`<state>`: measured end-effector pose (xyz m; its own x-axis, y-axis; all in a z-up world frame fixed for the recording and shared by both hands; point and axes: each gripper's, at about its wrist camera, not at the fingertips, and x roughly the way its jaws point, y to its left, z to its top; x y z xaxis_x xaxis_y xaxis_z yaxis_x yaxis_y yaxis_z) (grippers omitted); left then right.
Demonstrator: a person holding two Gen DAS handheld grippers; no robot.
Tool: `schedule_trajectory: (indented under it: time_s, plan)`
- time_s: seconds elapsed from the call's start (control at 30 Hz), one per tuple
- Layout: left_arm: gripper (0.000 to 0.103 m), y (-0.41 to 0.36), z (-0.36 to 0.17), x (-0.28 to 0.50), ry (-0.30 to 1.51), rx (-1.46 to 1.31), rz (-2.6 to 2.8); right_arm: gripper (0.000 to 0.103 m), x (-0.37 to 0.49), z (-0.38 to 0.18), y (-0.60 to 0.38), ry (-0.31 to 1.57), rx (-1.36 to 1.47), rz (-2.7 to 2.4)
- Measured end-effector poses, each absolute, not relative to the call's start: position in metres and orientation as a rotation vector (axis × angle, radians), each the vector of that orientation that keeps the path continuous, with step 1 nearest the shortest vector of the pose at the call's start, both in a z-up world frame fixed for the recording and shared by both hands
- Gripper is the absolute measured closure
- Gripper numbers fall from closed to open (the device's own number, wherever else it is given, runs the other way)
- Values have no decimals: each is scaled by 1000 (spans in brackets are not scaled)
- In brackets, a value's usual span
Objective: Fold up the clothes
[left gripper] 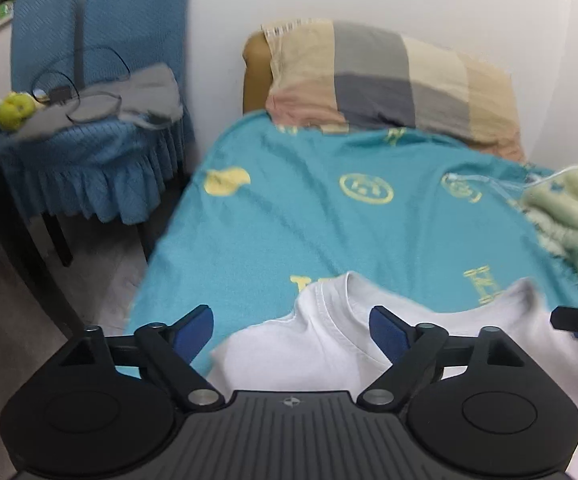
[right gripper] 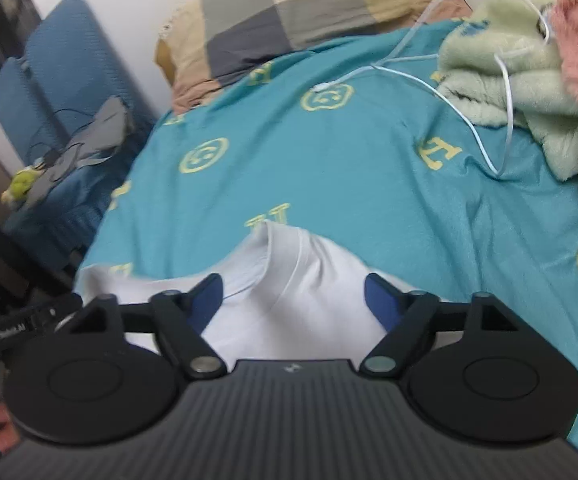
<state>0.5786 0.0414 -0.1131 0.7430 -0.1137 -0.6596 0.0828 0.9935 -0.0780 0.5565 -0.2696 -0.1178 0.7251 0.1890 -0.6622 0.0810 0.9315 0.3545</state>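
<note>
Shirt (left gripper: 321, 344), white: lies collar-up on bed (left gripper: 289, 216), rumpled, no clean fold visible. Left gripper (left gripper: 291, 332) and right gripper (right gripper: 294, 300): fingers spread wide, empty. Folding judged barely begun.

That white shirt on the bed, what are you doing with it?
A person is getting ready to fold the white shirt that lies on the teal sheet. They hold a gripper in each hand. The left gripper and the right gripper are both open above the shirt, near its collar end, and neither has pinched the cloth yet. A pillow and a green blanket lie further up the bed.
</note>
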Motion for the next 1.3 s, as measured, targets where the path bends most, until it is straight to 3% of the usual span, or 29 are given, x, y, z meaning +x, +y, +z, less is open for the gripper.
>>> schedule_trajectory:
  time_s: [0.3, 0.67, 0.83, 1.3]
  plan:
    - [7, 72, -15, 397, 618, -88, -154, 23, 412, -36, -261, 683, 401, 65]
    - [7, 88, 7, 164, 497, -110, -145, 23, 187, 6, -244, 584, 364, 134]
    - [7, 103, -3, 127, 551, -223, -140, 23, 130, -9, -249, 536, 404, 139]
    - [8, 113, -26, 138, 617, -334, -102, 23, 129, -31, -253, 544, 410, 130]
